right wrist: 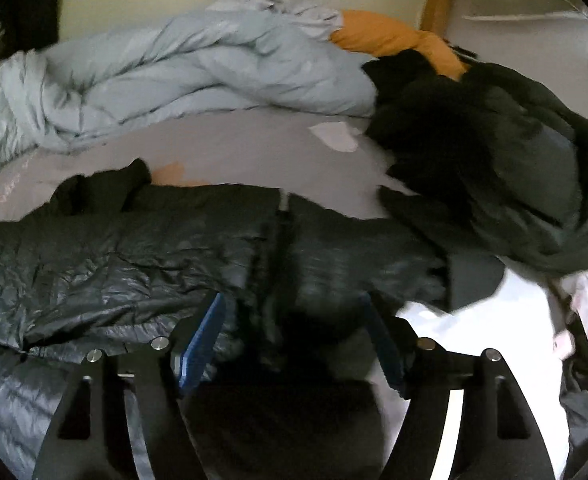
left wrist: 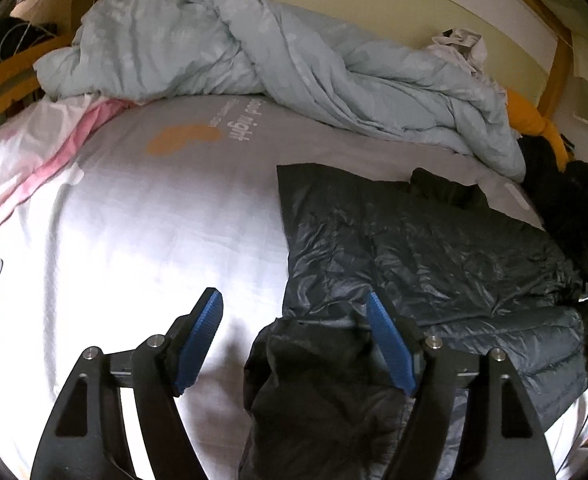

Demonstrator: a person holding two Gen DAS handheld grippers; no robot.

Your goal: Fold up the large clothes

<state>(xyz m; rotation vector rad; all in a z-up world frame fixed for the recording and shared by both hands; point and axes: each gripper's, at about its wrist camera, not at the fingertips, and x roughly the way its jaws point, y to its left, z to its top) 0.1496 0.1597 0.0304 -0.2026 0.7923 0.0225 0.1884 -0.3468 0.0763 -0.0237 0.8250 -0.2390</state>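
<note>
on grey sheet, "good night" print, dark puffer jkt nearby

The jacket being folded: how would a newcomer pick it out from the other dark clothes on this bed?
On the grey bedsheet, in front of the rumpled pale-blue duvet, the puffer jacket lies spread flat. Unlike the heaped dark clothes nearby, it is shiny, crinkled and quilted.

Strong fisheye bending is seen in both views, with black vignetting at the corners. The white sheet is blown out to glare near the middle of the left view. The right view is dimmer and smeared by motion blur, and detail in the dark jacket is lost.
</note>
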